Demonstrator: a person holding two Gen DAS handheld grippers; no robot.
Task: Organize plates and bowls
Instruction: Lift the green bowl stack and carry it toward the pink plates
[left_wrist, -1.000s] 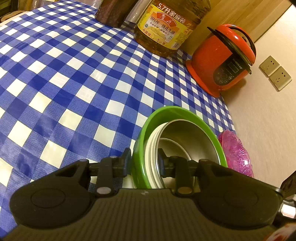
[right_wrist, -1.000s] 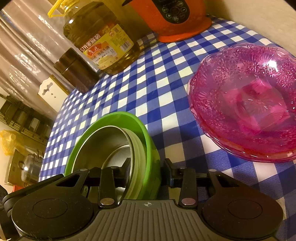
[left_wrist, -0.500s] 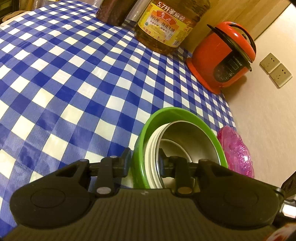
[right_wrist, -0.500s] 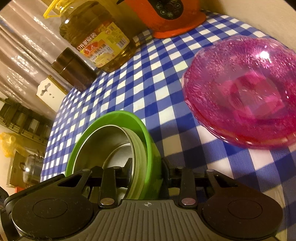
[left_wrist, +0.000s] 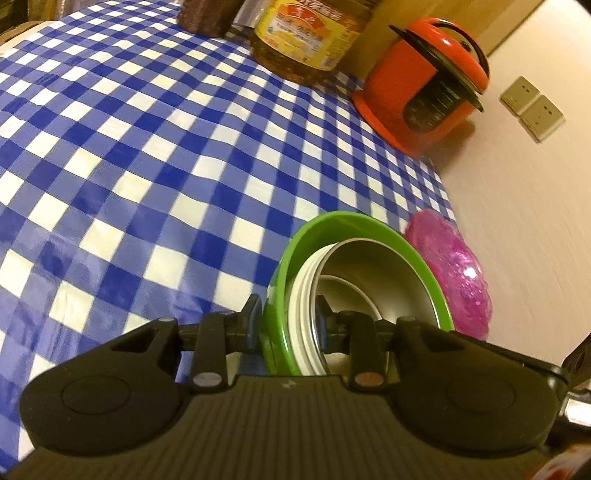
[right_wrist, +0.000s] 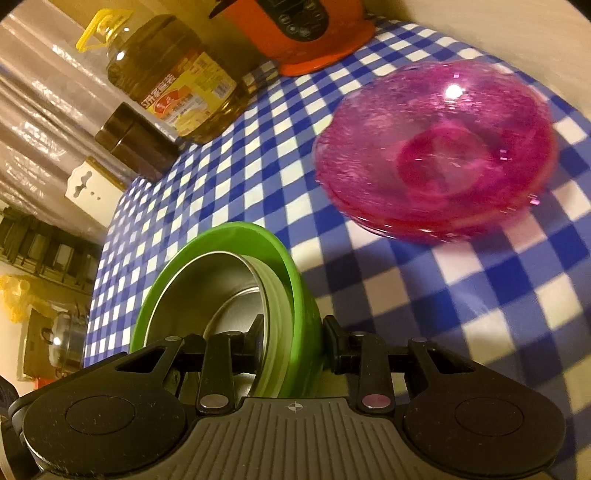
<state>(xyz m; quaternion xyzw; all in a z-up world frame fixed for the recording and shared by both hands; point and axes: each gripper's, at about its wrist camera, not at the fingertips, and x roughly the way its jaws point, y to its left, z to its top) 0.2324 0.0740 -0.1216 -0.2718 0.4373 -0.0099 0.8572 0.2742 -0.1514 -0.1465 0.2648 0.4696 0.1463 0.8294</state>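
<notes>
A stack of nested bowls, a green bowl (left_wrist: 295, 251) outside, pale rims and a steel bowl (left_wrist: 373, 269) inside, is held above the checked table. My left gripper (left_wrist: 286, 317) is shut on the stack's rim on one side. My right gripper (right_wrist: 295, 332) is shut on the rim of the green bowl (right_wrist: 295, 280) on the opposite side, with the steel bowl (right_wrist: 207, 288) inside. A stack of pink glass plates (right_wrist: 436, 155) sits on the table beyond my right gripper; in the left wrist view the plates (left_wrist: 450, 277) lie just past the bowls.
An orange rice cooker (left_wrist: 424, 99) stands at the far table edge by the wall. A large oil bottle (right_wrist: 173, 81) and a dark jar (right_wrist: 136, 144) stand at the back. The blue checked tablecloth (left_wrist: 129, 166) stretches to the left. Wall sockets (left_wrist: 532, 110) are on the wall.
Both grippers, still holding the bowl stack, have risen and shifted toward the pink plates, which now sit further from the frame edge in the right wrist view.
</notes>
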